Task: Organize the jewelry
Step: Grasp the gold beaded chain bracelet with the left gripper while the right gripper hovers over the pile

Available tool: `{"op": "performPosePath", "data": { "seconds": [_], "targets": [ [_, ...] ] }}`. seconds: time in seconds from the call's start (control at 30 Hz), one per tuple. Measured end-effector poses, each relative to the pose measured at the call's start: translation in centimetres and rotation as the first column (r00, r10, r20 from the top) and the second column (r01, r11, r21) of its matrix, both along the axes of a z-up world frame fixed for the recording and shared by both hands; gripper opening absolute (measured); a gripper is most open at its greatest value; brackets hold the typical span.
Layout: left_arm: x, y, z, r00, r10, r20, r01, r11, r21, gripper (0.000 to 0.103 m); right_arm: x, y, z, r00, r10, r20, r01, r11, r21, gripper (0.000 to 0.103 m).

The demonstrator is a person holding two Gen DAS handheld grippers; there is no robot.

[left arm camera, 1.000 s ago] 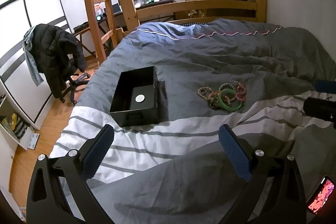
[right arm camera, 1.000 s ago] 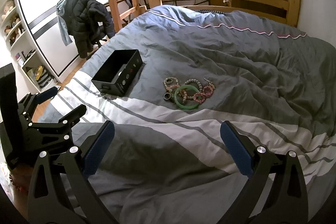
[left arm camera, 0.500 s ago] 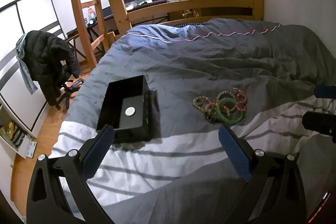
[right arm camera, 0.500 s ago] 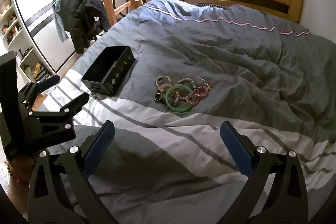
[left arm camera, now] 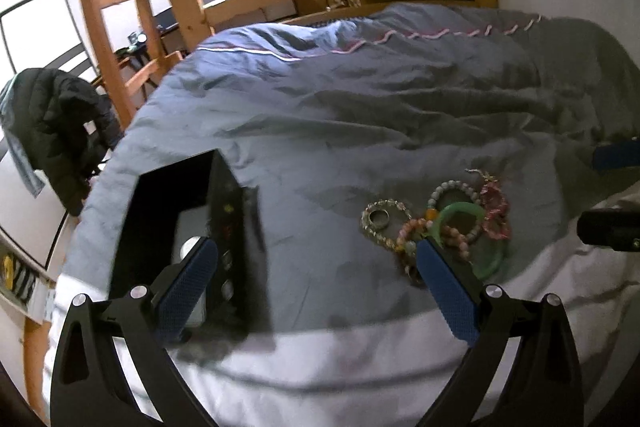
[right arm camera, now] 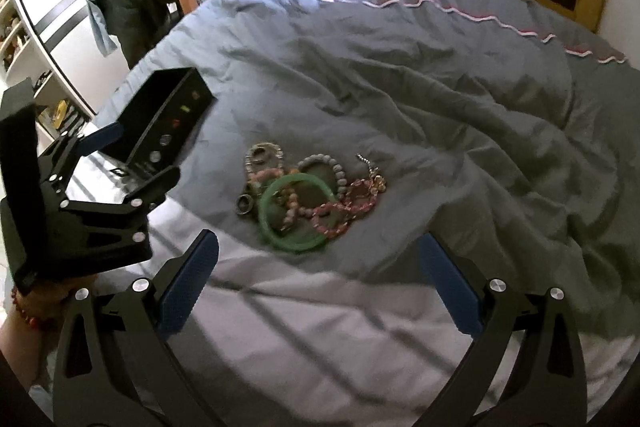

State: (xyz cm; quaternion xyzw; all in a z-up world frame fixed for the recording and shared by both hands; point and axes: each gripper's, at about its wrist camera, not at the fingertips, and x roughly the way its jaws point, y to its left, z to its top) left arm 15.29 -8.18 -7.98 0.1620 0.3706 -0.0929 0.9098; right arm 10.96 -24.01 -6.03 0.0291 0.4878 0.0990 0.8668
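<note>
Both grippers have closed in on the bed since a second ago; box and jewelry pile now sit much nearer the fingers. Left gripper fingers spread wide, nothing held; black box lies just behind its left finger, jewelry pile right at the tip of its right finger. Right gripper fingers also spread, empty; the pile lies just ahead of them, between the tips and slightly toward the left one. Green bangle sits nearest, tangled with bead bracelets, a pink chain and small rings on the soft duvet. Judgement: bangle is rigid, smooth, likely slippery and breakable, so pinch across its rim on the free near side. Bead strands are light and floppy, may snag and drag along. Duvet gives under pressure.
</note>
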Motion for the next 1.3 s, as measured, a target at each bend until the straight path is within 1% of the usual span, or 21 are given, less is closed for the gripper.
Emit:
{"op": "performPosePath", "data": {
  "seconds": [0.07,0.17,0.27,0.33,0.4,0.47,0.5,0.53,0.57,0.63,0.67,0.7,0.73,0.8,0.87,0.93,0.97,1.0,1.13,1.2,1.3],
  "targets": [
    [1.5,-0.5,-1.0,1.000,-0.017,-0.016,0.017,1.000,-0.011,0.098,0.6,-0.1,-1.0,1.000,0.012,0.004,-0.012,1.000,0.010,0.099],
    [3.3,-1.3,-2.2,0.999,-0.037,-0.019,0.036,0.999,-0.019,0.098,1.6,-0.7,-3.3,0.999,0.029,-0.027,-0.025,0.994,0.107,0.099],
    [4.8,-1.7,-3.5,0.999,-0.031,-0.023,0.030,1.000,-0.008,0.096,2.4,-0.8,-5.3,0.999,0.023,-0.048,-0.017,0.994,0.110,0.097],
    [5.6,-1.5,-4.5,0.999,-0.021,-0.051,0.020,1.000,-0.016,0.088,2.7,-0.7,-6.1,0.998,0.030,-0.050,-0.024,0.993,0.118,0.092],
    [6.3,-1.2,-5.5,0.996,-0.023,-0.091,0.020,0.999,-0.033,0.084,2.9,-0.6,-6.8,0.998,0.039,-0.058,-0.032,0.992,0.123,0.081],
    [6.9,-1.4,-6.3,0.994,-0.024,-0.103,0.023,1.000,-0.019,0.078,3.2,-0.4,-7.7,0.997,0.040,-0.068,-0.032,0.993,0.110,0.075],
    [7.2,-1.6,-6.6,0.994,-0.029,-0.107,0.028,1.000,-0.014,0.072,3.3,-0.3,-8.0,0.997,0.035,-0.066,-0.028,0.994,0.110,0.071],
    [7.5,-1.9,-7.0,0.993,-0.034,-0.109,0.033,0.999,-0.008,0.063,3.6,-0.4,-8.3,0.998,0.023,-0.062,-0.015,0.993,0.116,0.071],
    [7.8,-2.1,-7.2,0.993,-0.036,-0.111,0.036,0.999,-0.001,0.058,3.8,-0.5,-8.5,0.998,0.014,-0.059,-0.007,0.993,0.120,0.069],
    [8.3,-2.5,-7.7,0.990,-0.045,-0.133,0.044,0.999,-0.007,0.034,4.2,-0.4,-9.0,0.998,0.003,-0.060,0.004,0.992,0.125,0.069],
    [8.3,-2.5,-7.9,0.989,-0.047,-0.140,0.046,0.999,-0.007,0.030,4.4,-0.3,-9.2,0.998,0.003,-0.058,0.004,0.993,0.117,0.065],
    [8.2,-2.6,-7.9,0.989,-0.051,-0.140,0.051,0.999,-0.004,0.025,4.6,-0.2,-9.4,0.998,0.001,-0.057,0.005,0.995,0.104,0.056],
    [8.1,-2.6,-7.9,0.989,-0.055,-0.140,0.055,0.998,0.000,0.022,4.8,-0.1,-9.7,0.998,0.000,-0.060,0.005,0.996,0.087,0.051],
    [8.2,-2.7,-7.7,0.988,-0.057,-0.141,0.057,0.998,-0.003,0.019,4.7,-0.2,-9.7,0.999,-0.002,-0.053,0.007,0.996,0.090,0.030],
    [8.1,-2.5,-7.5,0.988,-0.054,-0.142,0.053,0.999,-0.010,0.016,4.8,-0.8,-9.5,0.999,-0.005,-0.051,0.011,0.993,0.121,0.017],
    [7.9,-2.4,-7.0,0.990,-0.047,-0.133,0.045,0.999,-0.017,0.013,4.8,-1.2,-9.3,0.999,-0.015,-0.047,0.022,0.988,0.151,0.015],
    [7.8,-2.3,-6.8,0.991,-0.043,-0.125,0.040,0.999,-0.019,0.012,4.9,-1.4,-9.1,0.999,-0.020,-0.044,0.027,0.986,0.164,0.012],
    [7.8,-2.3,-6.5,0.992,-0.042,-0.120,0.039,0.999,-0.024,0.009,4.8,-1.5,-9.0,0.999,-0.021,-0.038,0.028,0.985,0.172,0.011],
    [7.4,-2.1,-5.5,0.992,-0.058,-0.112,0.051,0.997,-0.060,0.004,4.5,-2.1,-7.3,0.999,-0.038,0.022,0.032,0.974,0.223,0.011],
    [7.1,-2.0,-5.1,0.991,-0.073,-0.115,0.063,0.994,-0.087,0.004,4.3,-2.4,-6.5,0.998,-0.046,0.049,0.033,0.971,0.237,0.011],
    [6.9,-1.9,-4.6,0.990,-0.089,-0.109,0.078,0.992,-0.102,0.003,4.1,-2.8,-5.8,0.995,-0.064,0.071,0.043,0.963,0.266,0.011]
  ]
}}
